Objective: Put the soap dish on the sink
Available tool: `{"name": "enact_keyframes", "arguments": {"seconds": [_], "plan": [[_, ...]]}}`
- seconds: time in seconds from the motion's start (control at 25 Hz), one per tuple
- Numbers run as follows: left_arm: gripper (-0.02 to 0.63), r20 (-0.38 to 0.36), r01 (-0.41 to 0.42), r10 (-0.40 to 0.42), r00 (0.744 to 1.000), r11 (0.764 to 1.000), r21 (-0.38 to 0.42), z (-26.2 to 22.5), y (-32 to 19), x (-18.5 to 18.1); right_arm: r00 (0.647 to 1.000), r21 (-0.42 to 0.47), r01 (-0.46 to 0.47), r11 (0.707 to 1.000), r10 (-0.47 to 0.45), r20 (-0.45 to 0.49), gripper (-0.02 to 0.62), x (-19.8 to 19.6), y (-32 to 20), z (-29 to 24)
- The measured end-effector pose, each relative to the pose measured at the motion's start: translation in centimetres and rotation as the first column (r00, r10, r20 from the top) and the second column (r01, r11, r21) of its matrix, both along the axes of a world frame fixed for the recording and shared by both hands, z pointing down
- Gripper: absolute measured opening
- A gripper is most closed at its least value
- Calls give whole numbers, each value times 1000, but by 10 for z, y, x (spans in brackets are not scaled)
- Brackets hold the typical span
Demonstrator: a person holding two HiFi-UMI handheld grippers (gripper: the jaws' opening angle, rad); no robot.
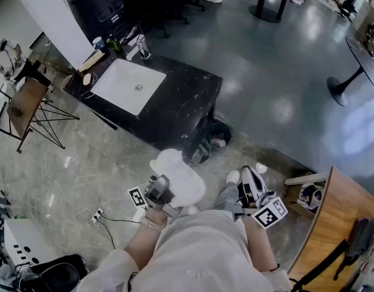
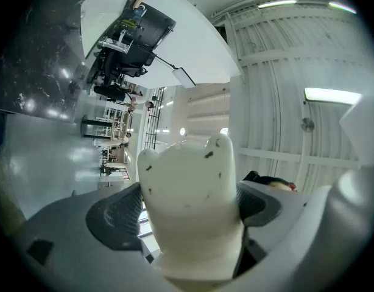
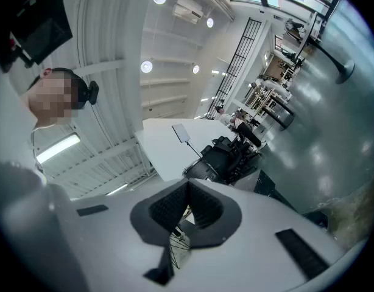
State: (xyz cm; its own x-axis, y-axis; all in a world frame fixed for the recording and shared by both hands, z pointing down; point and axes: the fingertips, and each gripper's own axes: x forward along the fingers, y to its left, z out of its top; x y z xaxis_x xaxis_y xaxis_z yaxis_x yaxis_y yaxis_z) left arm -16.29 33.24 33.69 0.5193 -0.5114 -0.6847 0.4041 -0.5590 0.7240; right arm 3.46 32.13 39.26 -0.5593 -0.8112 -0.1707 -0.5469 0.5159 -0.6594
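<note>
In the head view the person stands on a pale stone floor (image 1: 83, 163), well apart from the black counter (image 1: 181, 105). Its white sink (image 1: 127, 85) has a faucet (image 1: 140, 46) at the far edge. The left gripper (image 1: 164, 187) is held out in front of the body and carries the white soap dish (image 1: 182, 180), which hangs in the air over the floor and is not yet at the sink. The right gripper (image 1: 253, 192) sits beside it, close to the torso. A dark bin (image 1: 218, 135) stands at the counter's near corner. In the left gripper view the jaws stand wide and clamp the speckled soap dish (image 2: 187, 175) from both sides, with the dark pads (image 2: 114, 218) pressing on its flanks. In the right gripper view the ribbed pads (image 3: 165, 208) are pressed together with nothing between them.
</note>
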Motion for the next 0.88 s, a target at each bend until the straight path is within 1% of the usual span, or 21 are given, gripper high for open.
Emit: {"name": "enact_keyframes", "arguments": {"seconds": [0.16, 0.28, 0.52, 0.72, 0.88], "plan": [[479, 16, 8, -8, 1000, 1000, 2, 6, -31, 20, 1000, -1, 7, 1000, -7, 13, 20, 19, -34, 6], [479, 11, 25, -25, 1000, 1000, -3, 7, -60, 34, 1000, -8, 11, 1000, -11, 27, 20, 35, -63, 10], [479, 25, 55, -55, 998, 998, -8, 4, -119, 65, 998, -21, 31, 999, -30, 58, 20, 70, -131, 9], [479, 23, 102, -102, 995, 995, -12, -5, -164, 84, 997, -22, 63, 998, -61, 55, 20, 92, -184, 3], [479, 28, 163, -162, 986, 987, -14, -8, -197, 96, 993, -14, 108, 994, -107, 44, 20, 107, -223, -2]]}}
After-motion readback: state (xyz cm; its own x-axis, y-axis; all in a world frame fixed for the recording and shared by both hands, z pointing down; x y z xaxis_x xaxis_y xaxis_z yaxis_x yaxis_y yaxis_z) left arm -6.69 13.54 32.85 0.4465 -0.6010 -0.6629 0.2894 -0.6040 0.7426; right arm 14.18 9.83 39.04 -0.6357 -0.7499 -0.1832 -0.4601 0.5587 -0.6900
